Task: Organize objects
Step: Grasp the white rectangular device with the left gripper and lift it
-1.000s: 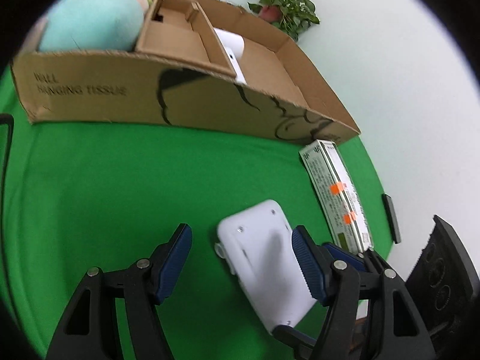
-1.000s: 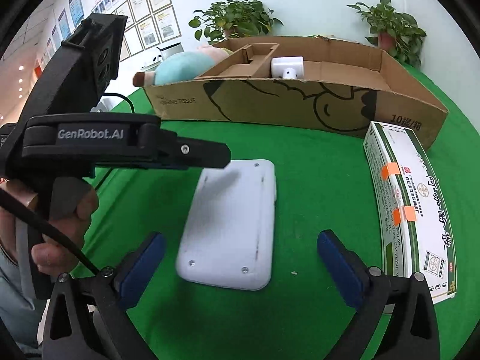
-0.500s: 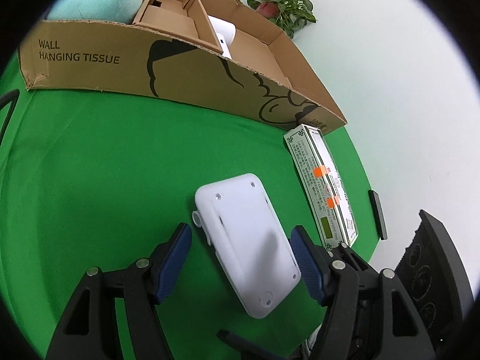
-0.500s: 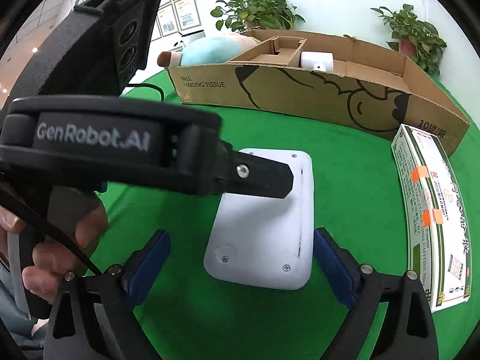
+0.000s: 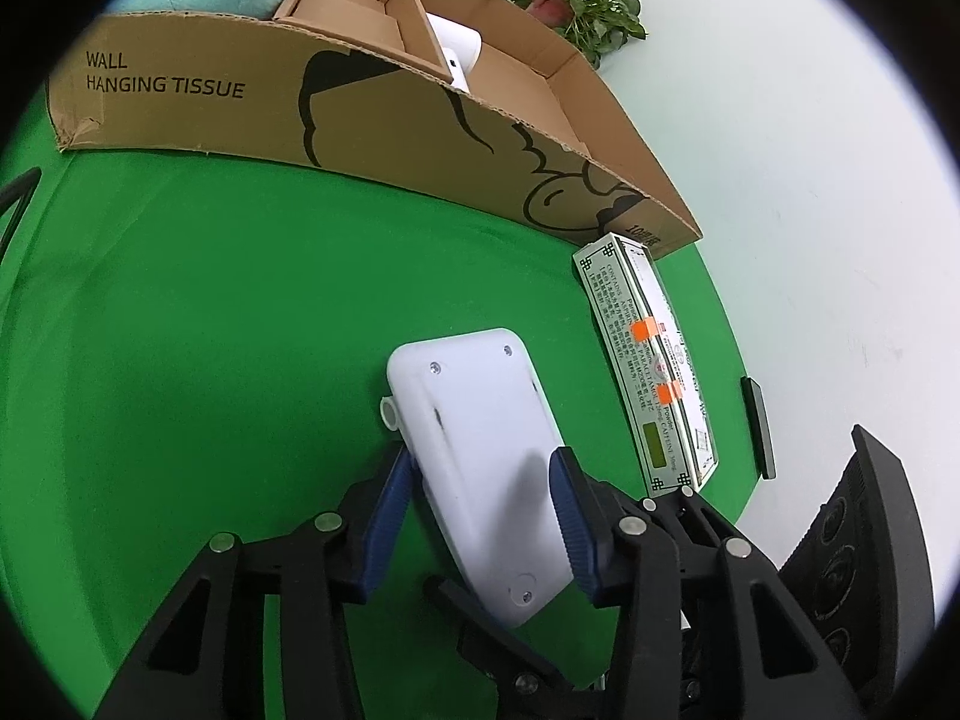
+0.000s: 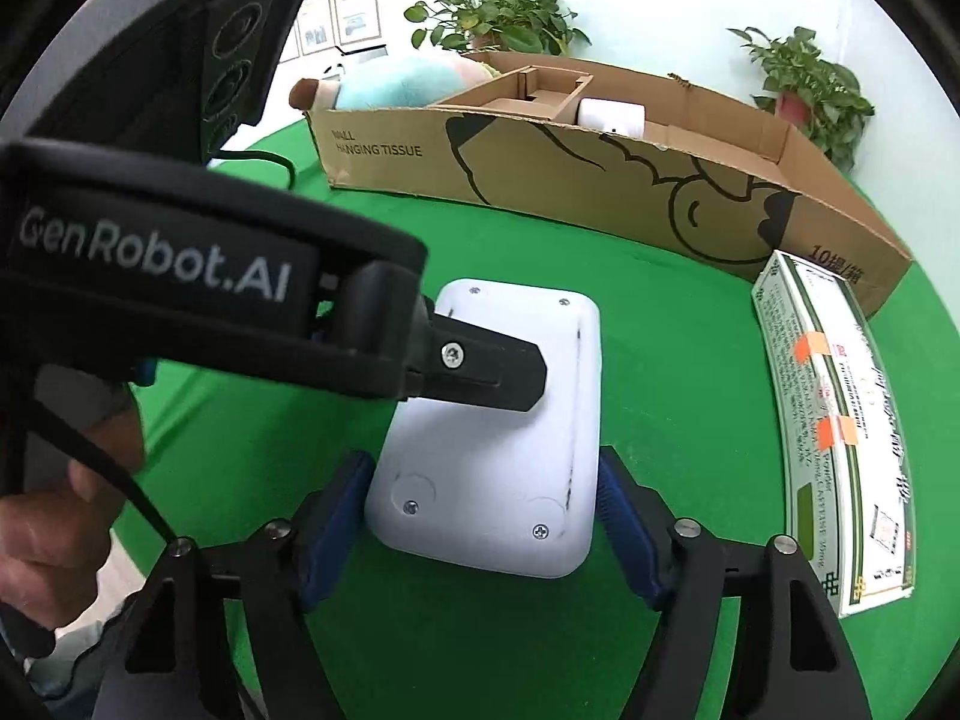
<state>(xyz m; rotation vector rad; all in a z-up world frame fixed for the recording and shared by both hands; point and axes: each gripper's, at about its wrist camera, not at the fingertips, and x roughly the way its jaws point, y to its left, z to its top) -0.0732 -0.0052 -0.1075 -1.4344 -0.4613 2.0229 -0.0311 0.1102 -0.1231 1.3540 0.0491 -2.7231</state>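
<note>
Here, mid-tabletop (image 5: 210, 300), both grippers have just been closing on the white case (image 6: 498, 438): the left gripper (image 5: 480, 516) across its middle, the right gripper (image 6: 480, 516) at its near end, fingers seemingly touching its sides. Rigid, smooth plastic, probably light; side edges suit gripping.

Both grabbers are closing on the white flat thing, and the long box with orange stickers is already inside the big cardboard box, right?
Not quite. The long box with orange stickers is not inside the cardboard box; the right wrist view shows it lying on the green table in front of it. The rest holds: the left gripper and right gripper have just been closing around the white flat thing.
</note>
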